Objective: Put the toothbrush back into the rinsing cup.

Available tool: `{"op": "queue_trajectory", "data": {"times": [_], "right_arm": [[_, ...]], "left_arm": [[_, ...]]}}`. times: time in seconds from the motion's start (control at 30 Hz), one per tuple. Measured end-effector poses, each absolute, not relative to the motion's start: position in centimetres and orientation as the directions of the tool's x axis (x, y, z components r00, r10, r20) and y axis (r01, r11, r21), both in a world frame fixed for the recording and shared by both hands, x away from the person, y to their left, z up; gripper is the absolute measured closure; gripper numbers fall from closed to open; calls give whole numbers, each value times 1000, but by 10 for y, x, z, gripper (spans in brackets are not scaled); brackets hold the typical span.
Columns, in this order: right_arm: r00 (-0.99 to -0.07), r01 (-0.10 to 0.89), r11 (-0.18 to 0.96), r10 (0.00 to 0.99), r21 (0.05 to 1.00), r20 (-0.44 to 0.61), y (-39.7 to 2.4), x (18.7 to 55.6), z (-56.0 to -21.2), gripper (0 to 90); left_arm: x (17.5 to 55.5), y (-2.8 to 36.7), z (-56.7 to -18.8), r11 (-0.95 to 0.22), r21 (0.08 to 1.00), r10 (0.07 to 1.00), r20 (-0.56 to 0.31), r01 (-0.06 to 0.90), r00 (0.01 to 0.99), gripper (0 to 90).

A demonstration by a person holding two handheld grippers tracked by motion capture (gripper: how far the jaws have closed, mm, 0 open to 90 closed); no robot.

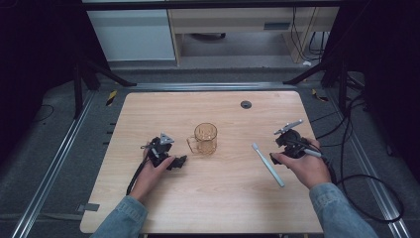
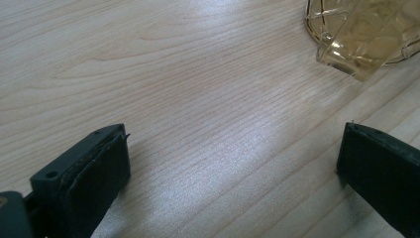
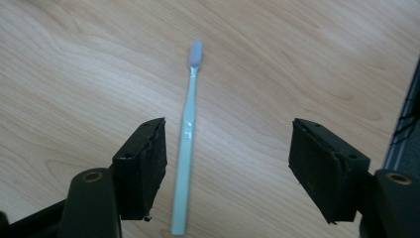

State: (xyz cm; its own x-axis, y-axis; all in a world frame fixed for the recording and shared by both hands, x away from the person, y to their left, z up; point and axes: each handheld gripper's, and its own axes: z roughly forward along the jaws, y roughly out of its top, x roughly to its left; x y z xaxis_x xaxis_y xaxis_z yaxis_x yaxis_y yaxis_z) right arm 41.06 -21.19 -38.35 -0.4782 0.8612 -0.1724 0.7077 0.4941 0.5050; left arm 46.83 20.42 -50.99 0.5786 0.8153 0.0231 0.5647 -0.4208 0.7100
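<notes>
A see-through amber glass mug (image 1: 205,138) stands near the middle of the smooth, pale wood table (image 1: 218,208), far from every edge. Left of the mug, the left claw (image 1: 173,162) is wide open. Right of the mug lies a long, thin toothbrush (image 3: 186,144). The right claw (image 3: 228,163) is wide open around the toothbrush.

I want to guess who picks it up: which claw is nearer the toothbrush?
Right. The right claw hangs open over the toothbrush, whose handle lies between its jaws. The left claw sits across the table, beyond the amber cup.
</notes>
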Motion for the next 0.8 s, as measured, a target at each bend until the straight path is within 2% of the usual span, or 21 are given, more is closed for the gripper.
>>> {"op": "queue_trajectory", "data": {"times": [0.13,0.53,0.8], "right_arm": [[-478,727,484,866,487,-148,-213,420,-376,332],[-488,772,495,864,399,-126,-210,444,-383,431],[-494,782,501,861,371,-120,-201,460,-373,436]], "left_arm": [[468,204,-510,-424,710,814,27,563,580,0],[468,204,-510,-424,709,814,26,563,580,0],[468,204,-510,-423,709,815,26,564,579,0]]}}
